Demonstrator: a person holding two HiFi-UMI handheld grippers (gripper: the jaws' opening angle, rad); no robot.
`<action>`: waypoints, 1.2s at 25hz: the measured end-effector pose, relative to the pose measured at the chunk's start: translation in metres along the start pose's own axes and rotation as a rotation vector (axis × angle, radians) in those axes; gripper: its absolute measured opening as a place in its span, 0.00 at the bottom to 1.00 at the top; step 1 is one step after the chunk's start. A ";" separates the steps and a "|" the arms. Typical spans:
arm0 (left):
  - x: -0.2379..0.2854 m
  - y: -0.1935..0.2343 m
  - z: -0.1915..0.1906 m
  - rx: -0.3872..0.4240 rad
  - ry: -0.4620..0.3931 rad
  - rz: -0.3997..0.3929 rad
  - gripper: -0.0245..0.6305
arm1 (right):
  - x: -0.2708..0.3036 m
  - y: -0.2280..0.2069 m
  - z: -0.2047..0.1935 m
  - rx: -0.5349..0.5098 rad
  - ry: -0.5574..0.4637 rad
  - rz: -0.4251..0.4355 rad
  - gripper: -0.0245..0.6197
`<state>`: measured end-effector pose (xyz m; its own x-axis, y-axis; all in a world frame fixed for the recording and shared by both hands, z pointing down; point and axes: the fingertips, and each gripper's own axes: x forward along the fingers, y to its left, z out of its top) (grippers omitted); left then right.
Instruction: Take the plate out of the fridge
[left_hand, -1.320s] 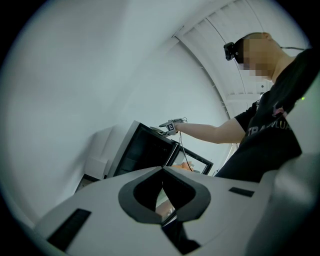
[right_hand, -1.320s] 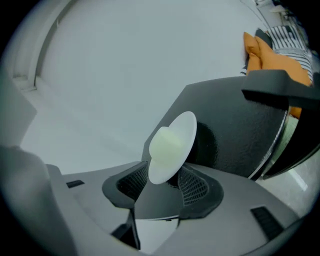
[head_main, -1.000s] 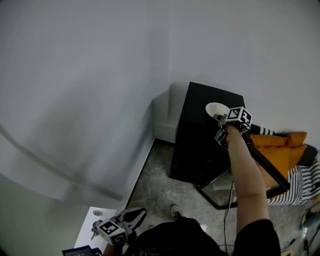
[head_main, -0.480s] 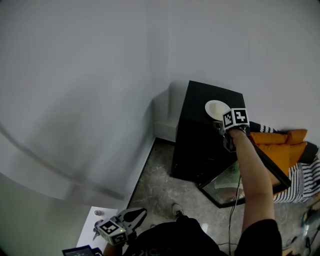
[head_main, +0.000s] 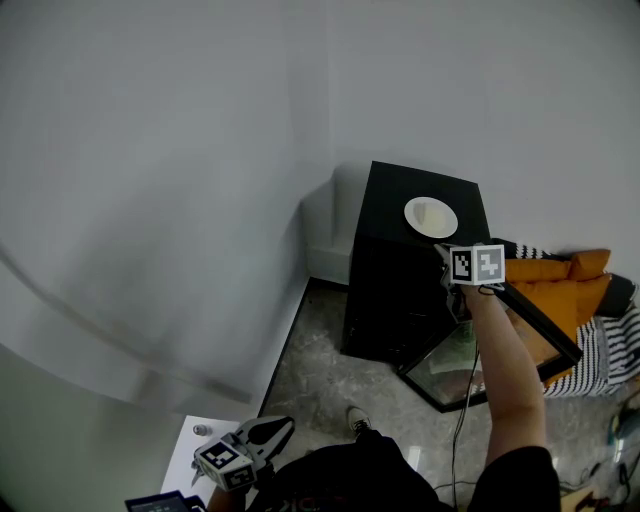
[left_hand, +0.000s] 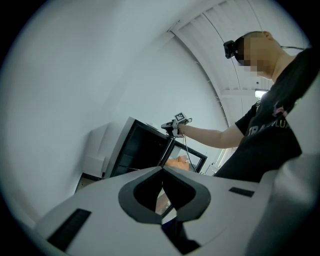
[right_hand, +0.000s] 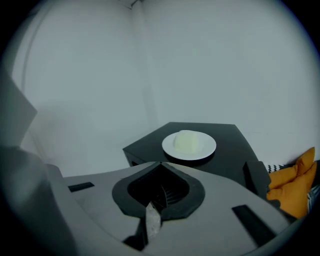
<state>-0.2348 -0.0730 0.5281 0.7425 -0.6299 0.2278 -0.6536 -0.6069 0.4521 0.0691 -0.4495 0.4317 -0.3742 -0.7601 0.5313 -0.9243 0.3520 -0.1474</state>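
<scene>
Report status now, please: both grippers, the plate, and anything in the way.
Left gripper low, jaws shut, empty. Right gripper jaws just closed on nothing, apart from plate. Plate on top of fridge. Door open; nothing blocks.

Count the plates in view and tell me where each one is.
1. The white plate, with a pale lump of food on it, sits on top of the black fridge. The fridge's inside is out of sight, so more may be hidden there.
</scene>
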 end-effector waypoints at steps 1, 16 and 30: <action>-0.001 -0.001 0.001 0.002 0.006 0.002 0.04 | -0.008 0.007 -0.005 -0.006 -0.033 0.022 0.05; -0.005 -0.042 -0.015 0.046 0.130 -0.204 0.04 | -0.141 0.193 -0.217 0.159 -0.180 0.328 0.05; 0.017 -0.094 -0.059 0.019 0.202 -0.357 0.04 | -0.225 0.226 -0.317 0.269 -0.146 0.287 0.05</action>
<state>-0.1522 0.0022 0.5401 0.9357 -0.2713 0.2255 -0.3509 -0.7801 0.5180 -0.0321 -0.0257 0.5428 -0.6084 -0.7280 0.3160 -0.7603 0.4205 -0.4951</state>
